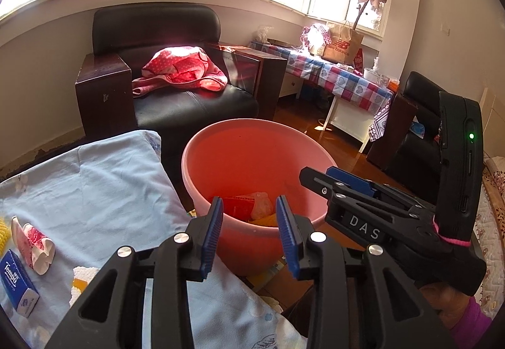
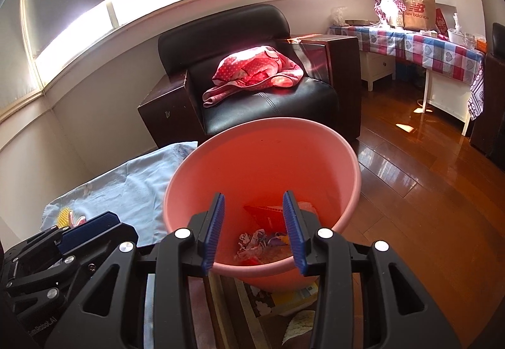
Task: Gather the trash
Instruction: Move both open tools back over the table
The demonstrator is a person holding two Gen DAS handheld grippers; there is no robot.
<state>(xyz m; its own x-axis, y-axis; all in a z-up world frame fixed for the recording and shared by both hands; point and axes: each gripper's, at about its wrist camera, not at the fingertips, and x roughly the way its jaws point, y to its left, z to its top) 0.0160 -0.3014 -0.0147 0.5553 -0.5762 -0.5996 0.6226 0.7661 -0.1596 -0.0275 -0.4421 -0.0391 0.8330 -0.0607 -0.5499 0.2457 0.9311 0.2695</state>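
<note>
A pink plastic bin (image 1: 217, 147) (image 2: 202, 178) stands on the floor by the bed and holds several pieces of trash: a red packet (image 2: 265, 214), crumpled patterned wrappers (image 2: 252, 243) and a plastic scrap (image 1: 262, 205). My left gripper (image 1: 249, 237) is open and empty at the bin's near rim. My right gripper (image 2: 254, 232) is open and empty over the bin's near rim; it also shows in the left wrist view (image 1: 350, 188). A crumpled red-and-white wrapper (image 1: 34, 243) and a blue Tempo tissue pack (image 1: 17, 282) lie on the light blue bedsheet (image 1: 94, 191).
A black leather armchair (image 1: 176, 71) with a red dotted cloth (image 1: 180, 69) stands behind the bin. A table with a checked cloth (image 1: 341, 77) and a paper bag (image 1: 342, 44) is at the back right. Wooden floor (image 2: 426, 191) lies to the right. Papers (image 2: 293, 295) lie under the bin.
</note>
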